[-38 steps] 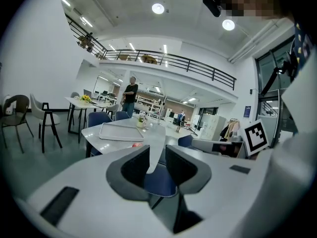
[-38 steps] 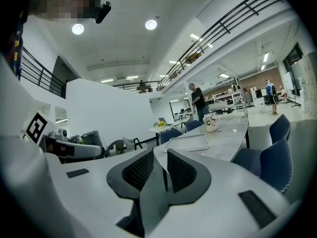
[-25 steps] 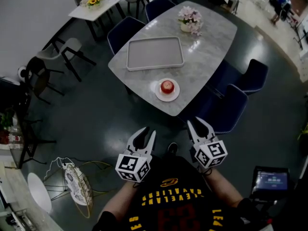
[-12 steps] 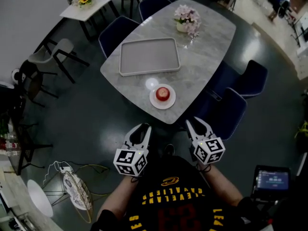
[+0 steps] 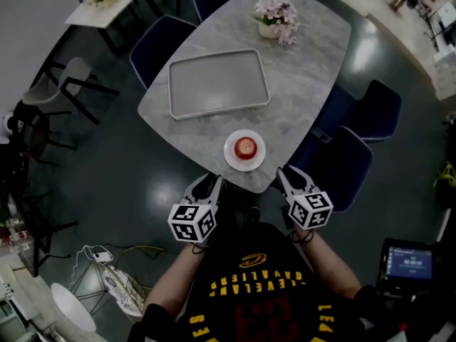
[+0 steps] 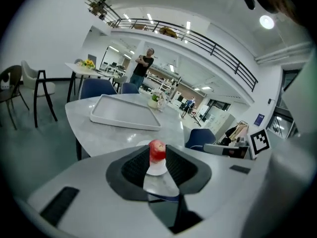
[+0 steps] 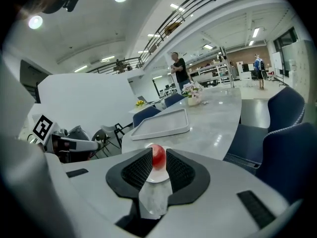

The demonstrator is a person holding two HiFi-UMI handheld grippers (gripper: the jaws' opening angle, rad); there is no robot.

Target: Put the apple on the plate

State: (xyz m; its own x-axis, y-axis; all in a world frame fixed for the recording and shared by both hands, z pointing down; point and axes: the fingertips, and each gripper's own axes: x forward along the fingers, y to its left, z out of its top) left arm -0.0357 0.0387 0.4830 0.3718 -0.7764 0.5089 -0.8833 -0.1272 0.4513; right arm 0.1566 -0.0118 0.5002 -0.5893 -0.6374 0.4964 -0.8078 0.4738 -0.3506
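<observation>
Seen from above, a red apple [image 5: 245, 147] sits in the middle of a round white plate [image 5: 229, 155]. The plate rests on a pale grey marble counter [image 5: 313, 55], close to the counter's near edge.

A person holds the left gripper [image 5: 206, 185] and the right gripper [image 5: 292, 177] low in front of their body, just off that near edge. One is on each side of the plate, and neither touches the plate or the apple.

In the left gripper view, the black ribbed fingers [image 6: 136, 167] stand apart with nothing clamped between them. The apple and plate show through the gap, farther off on the counter. The right gripper view shows the same: fingers [image 7: 136, 170] apart and empty, the apple framed between them at a distance.

Beyond the plate, towards the counter's middle and left side, lies an empty rectangular grey tray [image 5: 217, 84]. A white pot of pink flowers [image 5: 275, 13] stands near the far edge. Dark blue chairs [image 5: 374, 109] are drawn up around the counter.
</observation>
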